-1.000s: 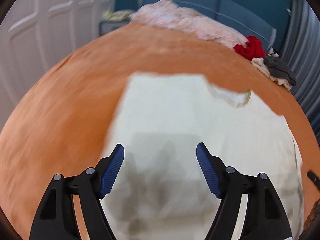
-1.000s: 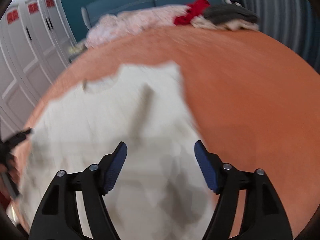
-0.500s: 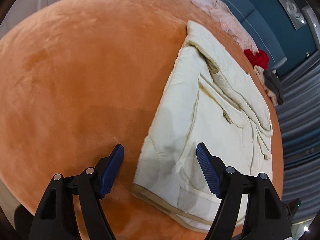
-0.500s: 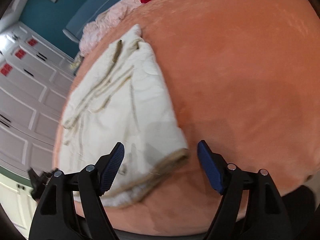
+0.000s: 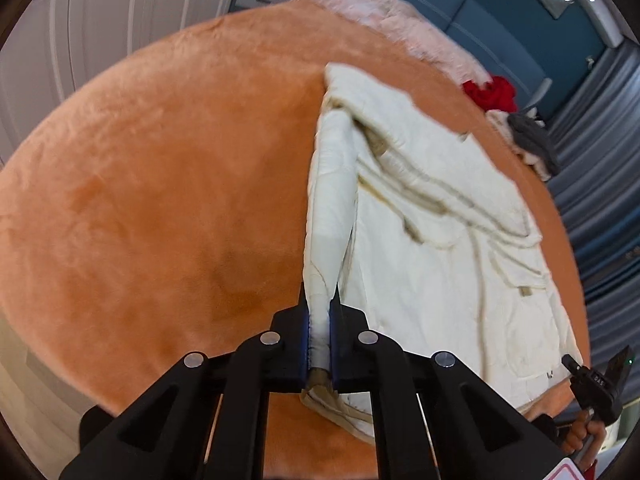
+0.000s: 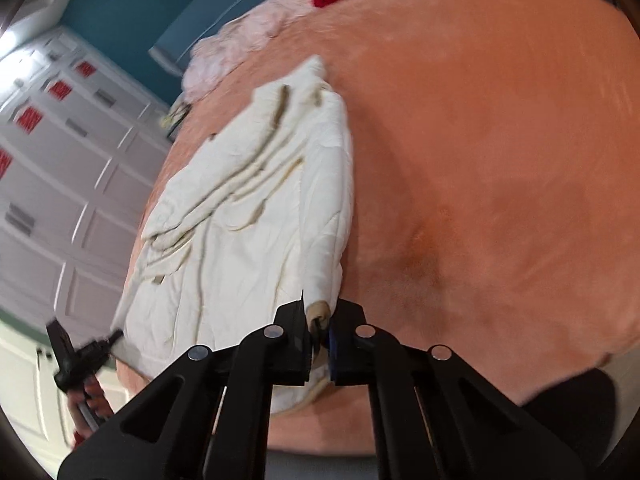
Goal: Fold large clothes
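A: Left gripper [image 5: 319, 330], lower centre of its own frame. What is it doing?

B: It is clenching a corner of the cream garment [image 5: 432, 240]. A pinched ridge of cloth is running up from between the blue pads [image 5: 307, 338], and the tan hem is poking out just below them.

A: And the right gripper [image 6: 319, 334]?

B: Same story, lower centre of the right wrist view. Its jaws are gripping the tan-edged corner of the garment [image 6: 256, 216], with the hem curling out between the two fingers.

A: Where is the garment lying?

B: It is spreading over the orange blanket [image 5: 168, 184]. In the left view it is filling the right half of the frame, running from the gripper up toward upper centre. In the right view it is filling the left-centre, with bare orange blanket [image 6: 500, 160] taking the right side. Brownish trim lines are showing across its folds.

A: Anything else in frame?

B: A pink fluffy throw [image 5: 392, 24] is sitting at the top of the left view, with a red item [image 5: 492, 94] and a grey item [image 5: 532, 136] near the upper right edge. White panelled doors [image 6: 60, 184] are filling the left of the right view. Each gripper is showing in the other's frame, held in a hand [image 5: 584, 434] at lower right, and blurred at lower left in the right view.
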Demonstrator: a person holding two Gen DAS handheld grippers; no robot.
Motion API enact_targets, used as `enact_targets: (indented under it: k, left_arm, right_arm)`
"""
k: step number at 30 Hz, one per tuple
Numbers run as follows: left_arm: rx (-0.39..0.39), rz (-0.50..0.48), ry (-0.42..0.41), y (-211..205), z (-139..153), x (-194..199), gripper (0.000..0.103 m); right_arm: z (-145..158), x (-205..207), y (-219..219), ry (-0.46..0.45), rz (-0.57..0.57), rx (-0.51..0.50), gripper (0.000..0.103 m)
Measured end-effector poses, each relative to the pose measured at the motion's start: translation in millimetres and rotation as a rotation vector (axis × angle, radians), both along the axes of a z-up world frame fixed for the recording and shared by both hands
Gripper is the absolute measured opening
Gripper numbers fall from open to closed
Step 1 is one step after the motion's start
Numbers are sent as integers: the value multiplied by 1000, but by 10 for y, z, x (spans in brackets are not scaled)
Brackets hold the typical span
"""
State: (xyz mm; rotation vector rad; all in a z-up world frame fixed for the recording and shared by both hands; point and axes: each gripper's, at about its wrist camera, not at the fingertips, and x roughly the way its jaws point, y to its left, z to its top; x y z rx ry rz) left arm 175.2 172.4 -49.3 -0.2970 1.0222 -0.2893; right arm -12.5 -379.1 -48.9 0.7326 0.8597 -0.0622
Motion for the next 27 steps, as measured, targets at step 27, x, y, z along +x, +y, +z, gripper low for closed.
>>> enact_targets:
  k: [27]
  left_arm:
    - [96, -114, -63, 238, 921, -1558, 5]
  right_arm:
    - [862, -1110, 307, 70, 202, -130, 4]
